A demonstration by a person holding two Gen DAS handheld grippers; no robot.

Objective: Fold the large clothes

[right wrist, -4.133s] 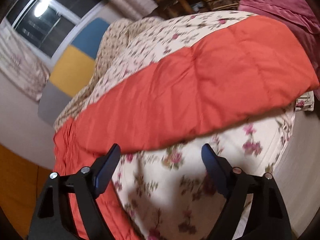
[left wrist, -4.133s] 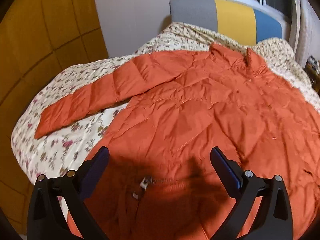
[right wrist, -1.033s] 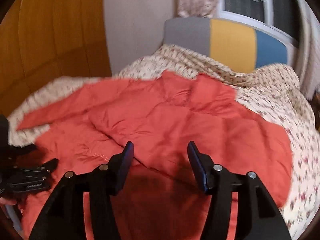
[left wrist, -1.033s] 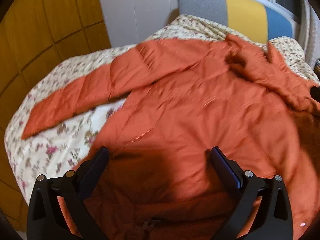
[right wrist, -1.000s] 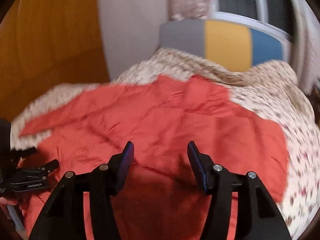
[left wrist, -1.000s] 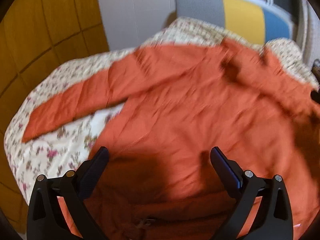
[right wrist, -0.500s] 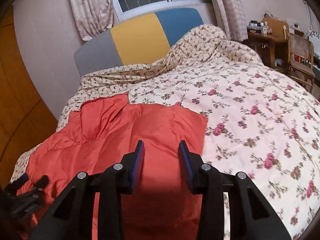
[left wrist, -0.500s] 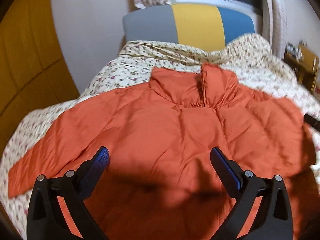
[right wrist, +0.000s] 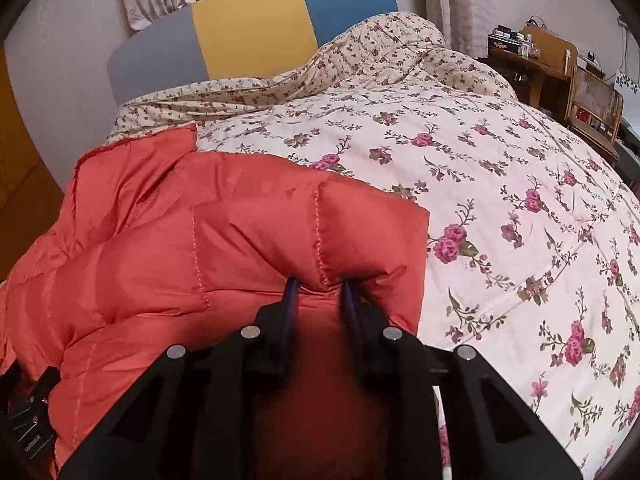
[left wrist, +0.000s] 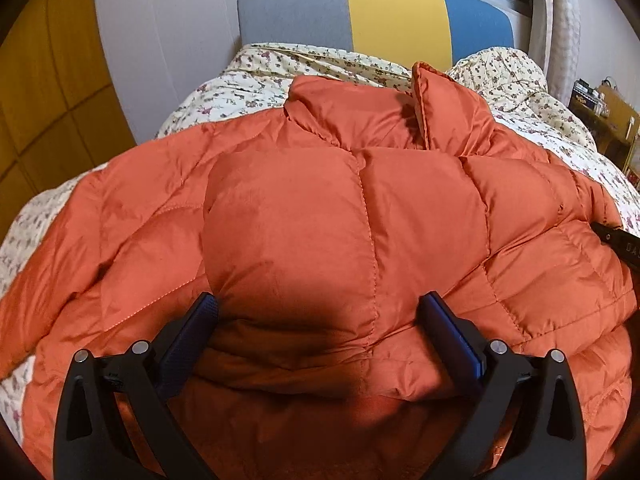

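Note:
An orange puffer jacket (left wrist: pixel 320 220) lies on the bed, collar toward the headboard, with its lower part folded up over the body. My left gripper (left wrist: pixel 318 320) is open, its jaws wide apart with the folded edge of the jacket bulging between them. My right gripper (right wrist: pixel 320 294) is shut on a pinched fold of the jacket (right wrist: pixel 240 240) at its right edge. The right gripper's body shows at the right edge of the left wrist view (left wrist: pixel 622 240). The left gripper shows at the lower left of the right wrist view (right wrist: pixel 24 420).
A floral quilt (right wrist: pixel 500 168) covers the bed, bare to the right of the jacket. A grey, yellow and blue headboard (left wrist: pixel 372 20) stands behind. A wooden desk and chair (right wrist: pixel 560 80) stand at the far right. A wooden wall panel (left wrist: pixel 48 80) is on the left.
My right gripper has closed further and now pinches the jacket's edge. Both grippers have moved toward the collar, carrying the jacket's lower part up over the body.

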